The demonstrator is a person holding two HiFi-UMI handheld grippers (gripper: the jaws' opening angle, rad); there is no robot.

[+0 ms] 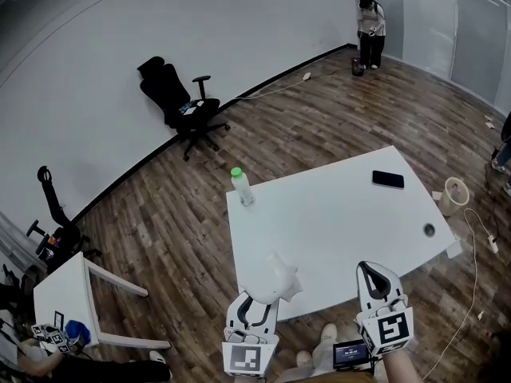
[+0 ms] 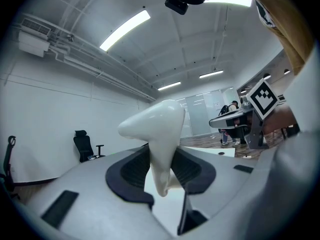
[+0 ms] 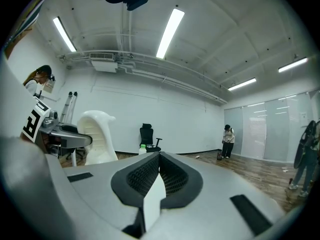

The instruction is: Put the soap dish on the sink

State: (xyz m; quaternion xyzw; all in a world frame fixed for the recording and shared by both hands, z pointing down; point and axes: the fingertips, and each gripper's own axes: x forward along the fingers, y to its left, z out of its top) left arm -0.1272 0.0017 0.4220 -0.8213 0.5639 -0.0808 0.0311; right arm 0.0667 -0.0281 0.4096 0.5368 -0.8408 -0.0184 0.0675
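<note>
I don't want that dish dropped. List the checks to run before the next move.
1. Soap dish clamped in left gripper: ok.
2. Right gripper empty, jaws together: ok.
3. Sink in view: not ok, no view shows one.
4. Bottle and phone apart from the dish: ok.
5. Bare table ahead of the dish: ok.

White surface [image 1: 335,214] stands on wood floor [image 1: 279,126], mostly bare. Bottle [image 1: 242,187] with green cap is upright at far left corner. Black phone [image 1: 387,179] lies flat near far right corner, well apart from bottle. Round hole [image 1: 429,230] sits near right edge. Black office chair [image 1: 180,102] stands on floor by wall.
</note>
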